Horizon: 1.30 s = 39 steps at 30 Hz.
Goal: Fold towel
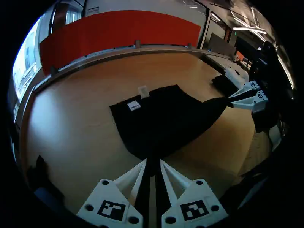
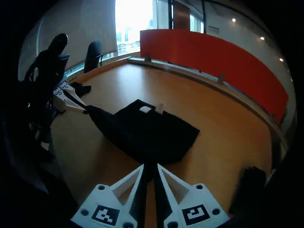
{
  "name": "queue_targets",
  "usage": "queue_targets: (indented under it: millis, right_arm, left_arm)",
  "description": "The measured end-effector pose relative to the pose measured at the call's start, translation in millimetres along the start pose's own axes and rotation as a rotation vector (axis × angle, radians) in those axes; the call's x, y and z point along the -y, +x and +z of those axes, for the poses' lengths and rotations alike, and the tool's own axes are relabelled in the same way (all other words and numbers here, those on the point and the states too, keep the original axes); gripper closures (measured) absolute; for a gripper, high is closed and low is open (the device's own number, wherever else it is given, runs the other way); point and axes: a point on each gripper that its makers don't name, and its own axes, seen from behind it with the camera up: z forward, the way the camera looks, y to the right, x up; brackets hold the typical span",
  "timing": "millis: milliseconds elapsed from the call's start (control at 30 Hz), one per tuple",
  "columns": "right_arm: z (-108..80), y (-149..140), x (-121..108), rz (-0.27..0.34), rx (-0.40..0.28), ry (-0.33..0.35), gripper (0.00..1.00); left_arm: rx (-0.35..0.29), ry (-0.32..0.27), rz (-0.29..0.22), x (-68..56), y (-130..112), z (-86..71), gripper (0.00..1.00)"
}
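Note:
A black towel [image 1: 163, 117] lies spread on the wooden table [image 1: 76, 114], with a small white label [image 1: 133, 105] near its far edge. My left gripper [image 1: 153, 167] is shut on the towel's near corner. At the right, my right gripper [image 1: 232, 102] pinches another corner and holds it lifted off the table. In the right gripper view the same towel [image 2: 148, 133] stretches from my right gripper [image 2: 151, 169], shut on one corner, to the left gripper [image 2: 84, 109] at the far left, which grips the opposite corner.
An orange partition [image 1: 117, 34] runs along the table's far edge [image 1: 125, 51]. Office chairs [image 2: 93, 53] stand by bright windows [image 2: 133, 19]. A dark object [image 2: 81, 88] lies on the table beyond the left gripper. A person's dark sleeve [image 2: 45, 76] reaches in at the left.

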Motion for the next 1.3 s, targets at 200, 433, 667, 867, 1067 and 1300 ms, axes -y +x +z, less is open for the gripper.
queue_targets:
  millis: [200, 433, 667, 867, 1067, 1300]
  right_arm:
    - [-14.3, 7, 3, 0.009, -0.002, 0.006, 0.9]
    - [-29.3, 15, 9, 0.018, -0.01, 0.017, 0.9]
    - [-38.7, 18, 15, 0.018, -0.008, 0.034, 0.9]
    - [-42.1, 19, 18, 0.017, -0.007, 0.045, 0.9]
    - [-40.7, 17, 17, 0.012, -0.003, 0.043, 0.9]
    - [-36.2, 16, 13, 0.006, 0.006, 0.045, 0.9]
  left_arm:
    - [0.011, -0.012, 0.002, -7.8, 3, -12.2, 0.92]
    - [0.001, -0.016, -0.012, -12.2, 9, -24.8, 0.92]
    - [0.001, -0.029, -0.038, -14.3, 13, -36.0, 0.92]
    - [0.002, -0.03, -0.031, -13.9, 13, -40.1, 0.92]
    - [0.003, -0.033, -0.038, -16.0, 13, -37.4, 0.92]
    - [-0.001, -0.029, -0.039, -15.4, 17, -31.9, 0.92]
